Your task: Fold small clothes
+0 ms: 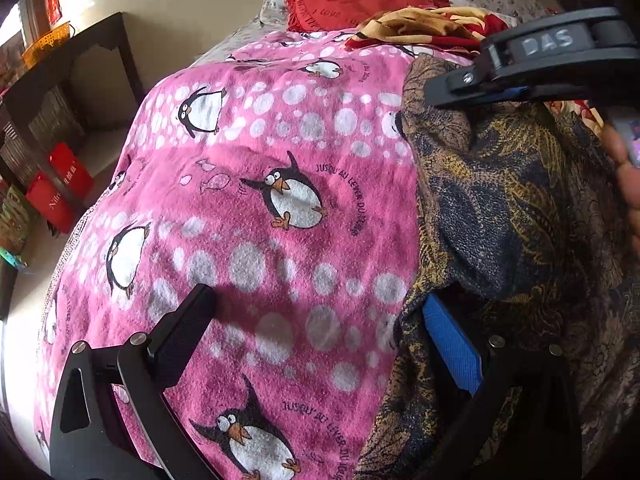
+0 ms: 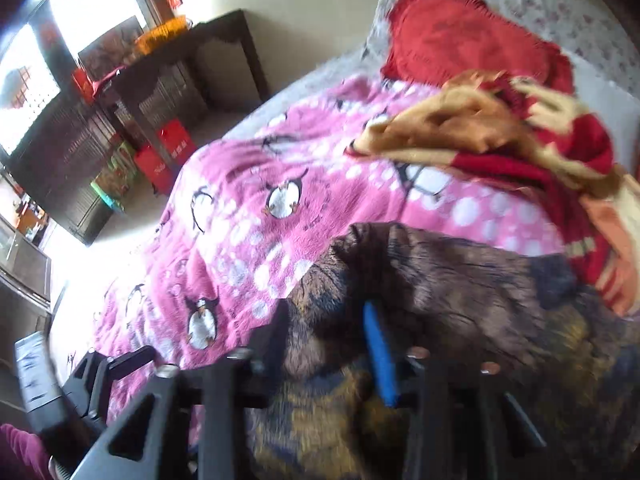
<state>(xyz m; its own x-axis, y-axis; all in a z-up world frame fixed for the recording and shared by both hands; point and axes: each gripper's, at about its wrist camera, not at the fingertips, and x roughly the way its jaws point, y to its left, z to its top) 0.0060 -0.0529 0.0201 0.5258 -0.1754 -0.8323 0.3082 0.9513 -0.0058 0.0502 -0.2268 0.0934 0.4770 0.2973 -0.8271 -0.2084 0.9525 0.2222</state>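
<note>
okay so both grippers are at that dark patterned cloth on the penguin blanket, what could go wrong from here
1. The left gripper stands wide open across the edge of the dark patterned cloth, one finger over the pink penguin blanket. Closing here could pinch the blanket too.

2. The right gripper has a bunched fold between its fingers; the view is blurred, so whether it grips is unclear. A loose hold might slip.

3. The red and tan cloth lies close behind and could get dragged along.

Daylight floods in from the windows (image 2: 24, 92) at far left, blown out white. The right wrist view is motion-blurred; both bend at the edges.
</note>
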